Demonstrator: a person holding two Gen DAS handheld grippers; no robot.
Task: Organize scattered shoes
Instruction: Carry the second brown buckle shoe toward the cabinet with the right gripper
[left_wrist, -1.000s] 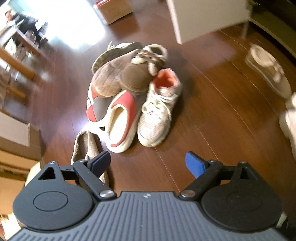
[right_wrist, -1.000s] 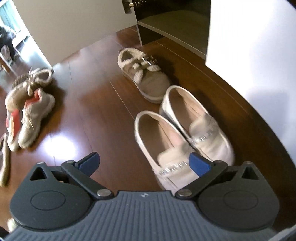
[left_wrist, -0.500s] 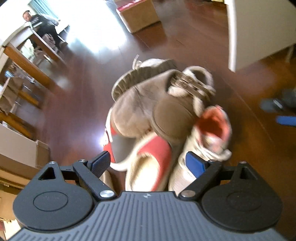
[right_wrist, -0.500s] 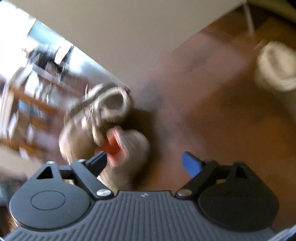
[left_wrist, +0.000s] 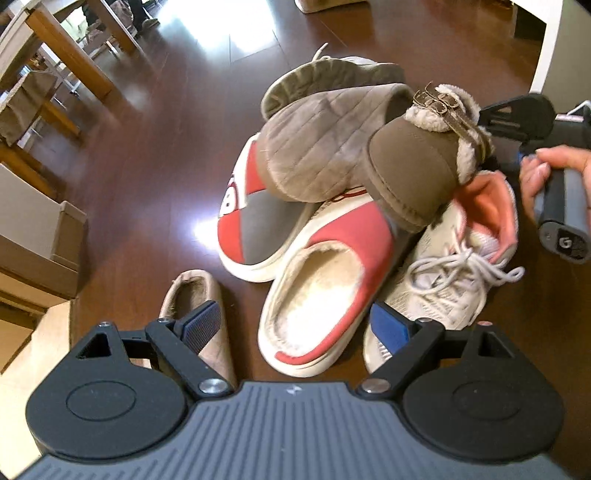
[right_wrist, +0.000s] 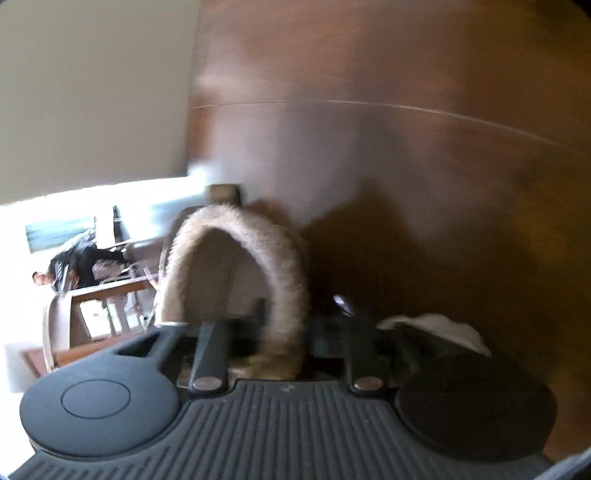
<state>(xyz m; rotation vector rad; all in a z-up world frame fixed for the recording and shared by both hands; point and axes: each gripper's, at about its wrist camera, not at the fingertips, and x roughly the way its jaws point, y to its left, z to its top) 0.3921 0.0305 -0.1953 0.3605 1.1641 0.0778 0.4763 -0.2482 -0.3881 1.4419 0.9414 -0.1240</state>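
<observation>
The fleece-lined brown shoe (left_wrist: 417, 162) atop the pile on the floor (left_wrist: 147, 155) is now pinched at its fuzzy collar by the right gripper (right_wrist: 284, 354), which has just swung over and shut, readying a lift, while the left gripper (left_wrist: 295, 328) hangs wide above the red slipper (left_wrist: 325, 291).

floor: dark wood (left_wrist: 147, 155) | left: wooden table (left_wrist: 66, 44), cardboard box (left_wrist: 40, 236)
</observation>
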